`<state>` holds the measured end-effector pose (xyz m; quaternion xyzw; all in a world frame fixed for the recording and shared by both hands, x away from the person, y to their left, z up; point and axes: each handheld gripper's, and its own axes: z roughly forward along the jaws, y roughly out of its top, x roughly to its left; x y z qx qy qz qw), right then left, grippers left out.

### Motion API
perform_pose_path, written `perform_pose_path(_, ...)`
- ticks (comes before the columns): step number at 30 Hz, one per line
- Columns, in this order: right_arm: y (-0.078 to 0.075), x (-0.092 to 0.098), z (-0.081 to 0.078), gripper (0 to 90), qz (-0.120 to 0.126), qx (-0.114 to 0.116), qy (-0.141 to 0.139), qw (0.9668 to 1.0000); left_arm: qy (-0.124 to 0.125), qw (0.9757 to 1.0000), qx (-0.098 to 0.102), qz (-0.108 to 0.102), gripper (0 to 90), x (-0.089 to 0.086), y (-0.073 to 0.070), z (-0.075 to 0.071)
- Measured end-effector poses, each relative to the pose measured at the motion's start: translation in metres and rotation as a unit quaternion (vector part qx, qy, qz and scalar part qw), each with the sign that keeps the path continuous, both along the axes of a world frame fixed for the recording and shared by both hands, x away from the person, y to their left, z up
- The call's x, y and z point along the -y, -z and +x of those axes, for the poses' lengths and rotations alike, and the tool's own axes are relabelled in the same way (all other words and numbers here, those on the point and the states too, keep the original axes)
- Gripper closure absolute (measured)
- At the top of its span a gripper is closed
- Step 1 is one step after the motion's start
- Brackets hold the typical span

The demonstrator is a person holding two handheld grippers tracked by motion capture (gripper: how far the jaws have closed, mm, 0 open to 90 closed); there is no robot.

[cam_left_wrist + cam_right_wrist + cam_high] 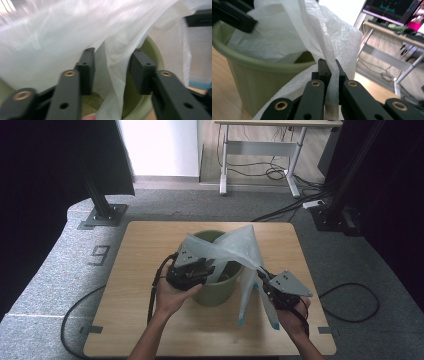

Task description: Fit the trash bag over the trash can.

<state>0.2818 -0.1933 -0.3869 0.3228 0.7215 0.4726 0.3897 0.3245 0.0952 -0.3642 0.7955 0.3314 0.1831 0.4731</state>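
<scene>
Translucent white plastic is the business of this moment: a thin, crinkled bin bag [235, 247] is being fitted into a round pale-green plastic bucket [217, 290] that stands near the middle of the light wooden surface [140, 270].

On the left, the left gripper [111, 67] sits at the bucket's near-left rim. Seen from its own camera, its two black jaws stand apart, and a fold of the bag hangs loosely in the gap without either pad pressing on it, so this gripper is released. Part of the bag already hangs inside the bucket, below the rim.

In the middle, the rest of the bag rises in a peak above the bucket, stretched between the two grippers and not yet spread over the rim.

On the right, the right gripper [329, 72] is clenched on the bag's edge, the film pinched flat between its pads. It is held up to the right of the bucket, and a long tail of bag with a bluish edge drops from it toward the surface.

I judge the lining as roughly begun: the bag is in the bucket, but its mouth must still be opened, pulled round the rim and folded down.
</scene>
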Motion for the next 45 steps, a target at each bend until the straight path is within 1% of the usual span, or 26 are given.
perform_pose_path(1, 0.001, 0.001, 0.001, 88.4, 0.002, -0.003, 0.001, 1.0000, -0.006, 1.0000, 0.007, 0.001, 50.2, -0.001, 0.000, -0.003)
perform_pose_path(5, 0.003, 0.005, 0.005, 88.4, 0.007, -0.013, 0.003, 0.9999, -0.018, 0.9994, 0.027, -0.009, 39.4, -0.007, -0.004, -0.007)
perform_pose_path(7, 0.003, 0.006, 0.005, 88.4, 0.007, -0.014, 0.002, 0.9999, -0.019, 0.9991, 0.036, -0.013, 35.1, -0.009, -0.007, -0.008)
perform_pose_path(8, 0.001, 0.006, 0.005, 88.4, 0.005, -0.015, 0.000, 0.9999, -0.019, 0.9988, 0.042, -0.014, 31.1, -0.009, -0.010, -0.008)
perform_pose_path(11, 0.000, 0.005, 0.005, 88.4, 0.004, -0.017, -0.003, 0.9998, -0.015, 0.9983, 0.054, -0.014, 28.5, -0.007, -0.017, -0.007)
perform_pose_path(13, 0.000, 0.005, 0.005, 88.4, 0.004, -0.017, -0.003, 0.9998, -0.007, 0.9983, 0.056, -0.013, 28.2, -0.005, -0.020, -0.006)
perform_pose_path(16, 0.000, 0.003, 0.006, 88.4, 0.005, -0.021, -0.008, 0.9997, 0.009, 0.9985, 0.053, -0.001, 27.3, 0.002, -0.022, -0.003)
perform_pose_path(18, -0.001, -0.001, 0.007, 88.4, 0.006, -0.023, -0.013, 0.9996, 0.020, 0.9986, 0.050, 0.004, 26.7, 0.007, -0.022, -0.003)
perform_pose_path(20, -0.001, -0.002, 0.007, 88.4, 0.006, -0.023, -0.015, 0.9996, 0.041, 0.9981, 0.045, 0.009, 26.0, 0.013, -0.020, -0.003)
perform_pose_path(23, -0.004, -0.006, 0.009, 88.3, 0.008, -0.023, -0.021, 0.9995, 0.057, 0.9973, 0.044, 0.017, 24.9, 0.018, -0.017, -0.006)
perform_pose_path(27, -0.007, -0.008, 0.014, 88.3, 0.018, -0.032, -0.025, 0.9990, 0.066, 0.9970, 0.038, 0.011, 24.4, 0.018, -0.012, -0.008)
perform_pose_path(31, -0.009, -0.009, 0.017, 88.3, 0.027, -0.038, -0.029, 0.9985, 0.062, 0.9976, 0.028, 0.012, 25.9, 0.019, -0.006, -0.005)
perform_pose_path(33, -0.009, -0.010, 0.018, 88.3, 0.031, -0.039, -0.031, 0.9983, 0.056, 0.9980, 0.024, 0.015, 28.7, 0.020, -0.003, -0.002)
perform_pose_path(34, -0.009, -0.010, 0.018, 88.2, 0.033, -0.039, -0.031, 0.9982, 0.053, 0.9983, 0.020, 0.012, 31.2, 0.021, -0.001, 0.000)
perform_pose_path(36, -0.010, -0.010, 0.018, 88.1, 0.037, -0.040, -0.032, 0.9980, 0.051, 0.9986, 0.013, 0.009, 39.6, 0.022, 0.001, 0.002)
perform_pose_path(37, -0.010, -0.010, 0.018, 87.9, 0.039, -0.039, -0.033, 0.9979, 0.047, 0.9988, 0.008, 0.008, 45.3, 0.022, 0.002, 0.003)
perform_pose_path(38, -0.009, -0.009, 0.018, 86.7, 0.045, -0.040, -0.035, 0.9976, 0.045, 0.9989, 0.002, 0.007, 56.9, 0.023, 0.003, 0.004)
perform_pose_path(39, -0.009, -0.009, 0.018, 86.7, 0.045, -0.040, -0.035, 0.9976, 0.046, 0.9989, -0.002, 0.006, 56.9, 0.023, 0.004, 0.005)
perform_pose_path(40, -0.009, -0.009, 0.018, 85.5, 0.048, -0.040, -0.037, 0.9974, 0.046, 0.9989, -0.009, 0.003, 61.7, 0.023, 0.004, 0.007)
perform_pose_path(42, -0.008, -0.007, 0.018, 79.4, 0.059, -0.040, -0.044, 0.9965, 0.047, 0.9986, -0.024, -0.009, 72.0, 0.021, 0.004, 0.009)
perform_pose_path(44, -0.004, -0.006, 0.017, 68.6, 0.070, -0.041, -0.045, 0.9957, 0.049, 0.9981, -0.034, -0.017, 80.8, 0.019, 0.004, 0.012)
perform_pose_path(45, -0.002, -0.005, 0.016, 62.4, 0.071, -0.043, -0.048, 0.9954, 0.048, 0.9980, -0.037, -0.019, 84.2, 0.018, 0.004, 0.013)
